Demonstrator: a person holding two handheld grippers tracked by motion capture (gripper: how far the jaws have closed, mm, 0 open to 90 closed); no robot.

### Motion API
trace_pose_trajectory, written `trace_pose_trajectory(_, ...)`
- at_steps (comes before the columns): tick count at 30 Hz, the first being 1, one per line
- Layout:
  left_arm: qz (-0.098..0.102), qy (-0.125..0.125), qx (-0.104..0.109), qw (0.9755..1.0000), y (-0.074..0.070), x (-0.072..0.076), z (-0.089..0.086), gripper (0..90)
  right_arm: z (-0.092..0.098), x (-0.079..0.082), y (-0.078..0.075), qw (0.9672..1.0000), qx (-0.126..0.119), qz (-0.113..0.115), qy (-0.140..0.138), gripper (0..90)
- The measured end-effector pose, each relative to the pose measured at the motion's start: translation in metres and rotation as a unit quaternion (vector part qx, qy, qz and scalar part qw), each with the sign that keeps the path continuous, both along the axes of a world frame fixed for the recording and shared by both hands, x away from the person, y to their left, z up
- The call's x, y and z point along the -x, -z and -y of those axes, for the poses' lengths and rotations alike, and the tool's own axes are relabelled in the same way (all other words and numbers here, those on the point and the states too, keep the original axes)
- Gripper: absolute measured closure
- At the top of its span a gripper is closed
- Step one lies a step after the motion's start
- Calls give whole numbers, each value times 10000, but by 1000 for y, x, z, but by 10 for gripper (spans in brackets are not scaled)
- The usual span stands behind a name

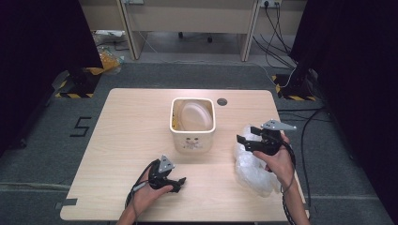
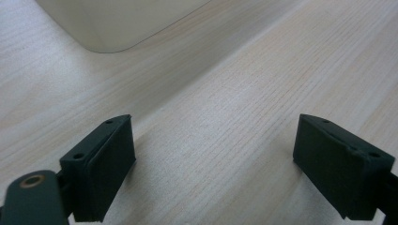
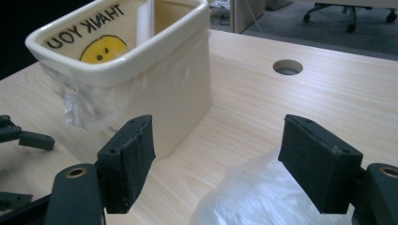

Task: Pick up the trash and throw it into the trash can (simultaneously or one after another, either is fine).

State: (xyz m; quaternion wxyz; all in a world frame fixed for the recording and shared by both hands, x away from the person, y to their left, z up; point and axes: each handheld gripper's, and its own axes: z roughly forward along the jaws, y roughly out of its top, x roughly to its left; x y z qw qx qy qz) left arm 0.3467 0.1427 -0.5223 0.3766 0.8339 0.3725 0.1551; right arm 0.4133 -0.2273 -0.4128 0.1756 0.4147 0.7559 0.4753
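While the left gripper (image 1: 177, 182) rests low on the bench (image 1: 131, 140) with its fingers (image 2: 101, 164) spread and nothing between them, the right gripper (image 1: 248, 137) hangs over the bag (image 1: 251, 166), fingers (image 3: 129, 157) wide apart and not touching it, likely lined up to pinch the film. That bag lies crumpled at the bench's right edge, just right of the bin (image 1: 192, 126): thin, clear, glossy plastic, soft and shapeless. By contrast, the bin is a rigid cream tub with rounded corners, already lined; its liner's film (image 3: 75, 105) drapes over the rim.
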Motion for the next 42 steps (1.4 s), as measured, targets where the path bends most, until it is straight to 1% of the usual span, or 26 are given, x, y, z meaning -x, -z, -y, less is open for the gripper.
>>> trace_pose_trajectory(3, 2, -1, -2, 10000, 0, 0, 0, 122, 3, 5, 4, 10000, 51, 9, 48, 262)
trace_pose_trajectory(8, 1, -1, -2, 10000, 0, 0, 0, 121, 9, 12, 12, 9999, 14, -35, 121, 252)
trace_pose_trajectory(10, 2, -2, -1, 10000, 0, 0, 0, 122, 11, 13, 14, 9998, 121, -39, 150, 250)
trace_pose_trajectory(12, 4, 0, -4, 10000, 0, 0, 0, 121, 15, 16, 15, 9997, 101, -38, 219, 246)
trace_pose_trajectory(17, 4, -1, -6, 10000, 0, 0, 0, 121, 22, 24, 21, 9992, 263, -78, 305, 244)
trace_pose_trajectory(21, 6, -4, -5, 10000, 0, 0, 0, 121, 26, 29, 26, 9989, 273, -140, 348, 241)
trace_pose_trajectory(24, 7, -1, -8, 10000, 0, 0, 0, 121, 24, 31, 29, 9986, 320, -186, 369, 229)
trace_pose_trajectory(26, 6, -3, -6, 10000, 0, 0, 0, 121, 20, 31, 33, 9979, 464, -236, 377, 226)
trace_pose_trajectory(30, 4, -5, -5, 10000, 0, 0, 0, 121, 17, 31, 41, 9955, 707, -329, 530, 227)
trace_pose_trajectory(34, 0, -8, -2, 10000, 0, 0, 0, 121, 14, 33, 50, 9943, 783, -479, 536, 218)
trace_pose_trajectory(38, 2, -4, -6, 10000, 0, 0, 0, 121, 10, 33, 63, 9922, 958, -581, 546, 218)
trace_pose_trajectory(40, 0, -7, -1, 10000, 0, 0, 0, 121, 7, 33, 70, 9917, 968, -659, 530, 217)
trace_pose_trajectory(42, 1, -6, -1, 10000, 0, 0, 0, 121, 6, 32, 73, 9918, 957, -668, 513, 243)
